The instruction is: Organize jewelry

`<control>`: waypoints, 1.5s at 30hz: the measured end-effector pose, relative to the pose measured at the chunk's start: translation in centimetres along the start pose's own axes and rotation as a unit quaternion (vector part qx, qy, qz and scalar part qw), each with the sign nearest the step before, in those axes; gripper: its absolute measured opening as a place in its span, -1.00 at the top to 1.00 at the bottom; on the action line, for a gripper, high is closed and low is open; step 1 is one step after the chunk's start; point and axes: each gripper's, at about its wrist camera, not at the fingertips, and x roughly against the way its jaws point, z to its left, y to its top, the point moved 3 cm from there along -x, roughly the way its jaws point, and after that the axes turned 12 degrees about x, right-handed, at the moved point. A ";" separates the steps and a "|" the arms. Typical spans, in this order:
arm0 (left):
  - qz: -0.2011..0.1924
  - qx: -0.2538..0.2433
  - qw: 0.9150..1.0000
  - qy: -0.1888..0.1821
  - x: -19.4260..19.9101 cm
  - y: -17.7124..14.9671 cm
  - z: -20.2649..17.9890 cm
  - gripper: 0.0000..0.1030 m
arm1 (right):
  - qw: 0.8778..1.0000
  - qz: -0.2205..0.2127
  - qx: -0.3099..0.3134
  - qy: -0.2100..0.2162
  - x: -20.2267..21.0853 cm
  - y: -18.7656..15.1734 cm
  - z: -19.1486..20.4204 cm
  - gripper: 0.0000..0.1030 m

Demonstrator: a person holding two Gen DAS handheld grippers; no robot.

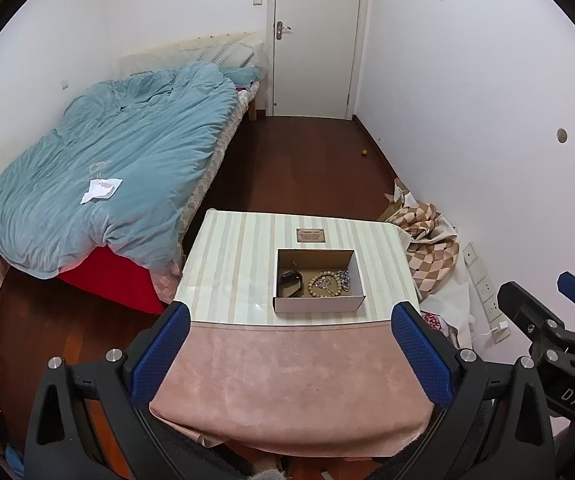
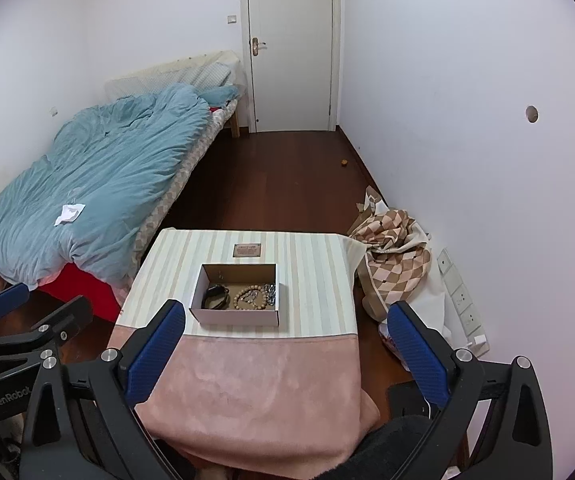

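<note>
A small open cardboard box [image 1: 319, 303] [image 2: 233, 316] stands on a striped table [image 1: 227, 264] [image 2: 311, 280]. Inside lie a black band [image 1: 290, 283] [image 2: 215, 296], a wooden bead bracelet [image 1: 324, 285] [image 2: 250, 298] and a silvery chain [image 1: 343, 278] [image 2: 270, 293]. My left gripper [image 1: 289, 320] is open and empty, held above the near pink cloth [image 1: 287, 380], short of the box. My right gripper [image 2: 285, 320] is open and empty too, also above the near cloth [image 2: 255, 388]. Each gripper shows at the edge of the other's view.
A small brown card [image 1: 310, 235] [image 2: 247, 250] lies beyond the box. A bed with a blue duvet [image 1: 107, 160] stands left of the table. Checked fabric [image 1: 427, 240] is heaped on the floor at the right by the wall. A closed door [image 1: 315, 36] is at the far end.
</note>
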 end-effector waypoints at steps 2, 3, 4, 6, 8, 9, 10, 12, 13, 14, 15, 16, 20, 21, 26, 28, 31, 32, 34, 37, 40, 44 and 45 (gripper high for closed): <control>0.000 0.000 1.000 0.000 0.0 0.0 0.0 -0.99 | 1.000 0.000 -0.001 -0.003 0.0 0.0 -0.2 -0.99; 0.001 0.001 1.000 0.001 -0.1 0.0 -0.1 -0.99 | 1.000 0.000 -0.001 -0.004 -0.1 0.1 -0.2 -0.99; 0.001 0.002 1.000 0.002 -0.2 0.1 -0.1 -0.99 | 1.000 0.001 -0.002 -0.005 -0.3 0.1 -0.2 -0.99; 0.001 0.003 1.000 0.008 -0.5 0.3 -0.2 -0.99 | 1.000 0.003 -0.001 -0.008 -0.8 0.3 -0.4 -0.99; 0.003 0.003 1.000 0.013 -1.1 0.7 -0.2 -0.99 | 1.000 0.005 -0.002 -0.011 -1.6 0.6 -0.6 -0.99; 0.004 0.003 1.000 0.017 -1.5 0.9 -0.3 -0.99 | 1.000 0.008 -0.002 -0.012 -2.1 0.7 -0.5 -0.99; 0.005 0.003 1.000 0.020 -1.9 1.0 -0.3 -0.99 | 1.000 0.009 -0.004 -0.009 -2.6 0.9 -0.6 -0.99; 0.002 0.003 1.000 0.031 -3.0 1.4 -0.3 -0.99 | 1.000 0.015 -0.005 -0.008 -3.9 1.1 -0.6 -0.99; 0.006 0.004 0.999 0.033 -3.5 1.6 -0.2 -0.99 | 1.000 0.019 -0.004 -0.008 -4.7 1.3 -0.6 -0.99; 0.010 0.007 0.999 0.032 -4.1 1.8 -0.2 -0.99 | 1.000 0.022 -0.004 -0.009 -5.3 1.4 -0.6 -0.99; 0.012 0.008 0.999 0.035 -4.7 2.0 -0.1 -0.99 | 1.000 0.026 -0.003 -0.011 -5.9 1.6 -0.7 -0.99; 0.019 0.007 0.999 0.038 -5.4 2.1 -0.1 -0.99 | 0.999 0.029 -0.001 -0.014 -6.6 1.8 -0.8 -0.99; 0.047 0.009 0.998 0.037 -8.1 2.7 -0.1 -0.99 | 0.999 0.049 -0.003 -0.016 -9.5 2.6 -1.2 -0.99; 0.052 0.008 0.998 0.034 -8.6 2.9 -0.2 -0.99 | 0.998 0.053 -0.005 -0.014 -10.1 2.8 -1.4 -0.99; 0.073 0.006 0.996 0.044 -11.1 3.8 -0.2 -0.99 | 0.997 0.081 -0.005 -0.009 -13.3 3.6 -1.6 -0.99; 0.082 0.003 0.996 0.044 -11.9 4.1 -0.2 -0.99 | 0.996 0.094 -0.005 -0.003 -14.4 3.8 -1.6 -0.99; 0.089 0.001 0.995 0.049 -12.9 4.6 -0.1 -0.99 | 0.994 0.108 -0.004 0.003 -15.8 4.1 -1.4 -0.99; 0.090 0.001 0.995 0.053 -13.1 4.7 -0.1 -0.99 | 0.994 0.114 -0.003 0.006 -16.3 4.1 -1.3 -0.99; 0.092 0.000 0.994 0.057 -13.5 4.8 0.0 -0.99 | 0.993 0.121 -0.001 0.012 -16.9 4.0 -1.1 -0.99; 0.096 0.000 0.994 0.060 -14.0 4.9 0.1 -0.99 | 0.992 0.129 0.004 0.013 -17.6 3.9 -0.7 -0.99; 0.102 0.001 0.993 0.060 -14.4 4.7 0.2 -0.99 | 0.991 0.133 0.010 0.012 -17.9 4.0 -0.4 -0.99; 0.108 0.004 0.992 0.060 -14.8 4.5 0.3 -0.99 | 0.991 0.133 0.013 0.010 -17.8 4.2 -0.3 -0.99; 0.109 0.005 0.992 0.060 -14.8 4.4 0.4 -0.99 | 0.991 0.133 0.013 0.009 -17.7 4.2 -0.3 -0.99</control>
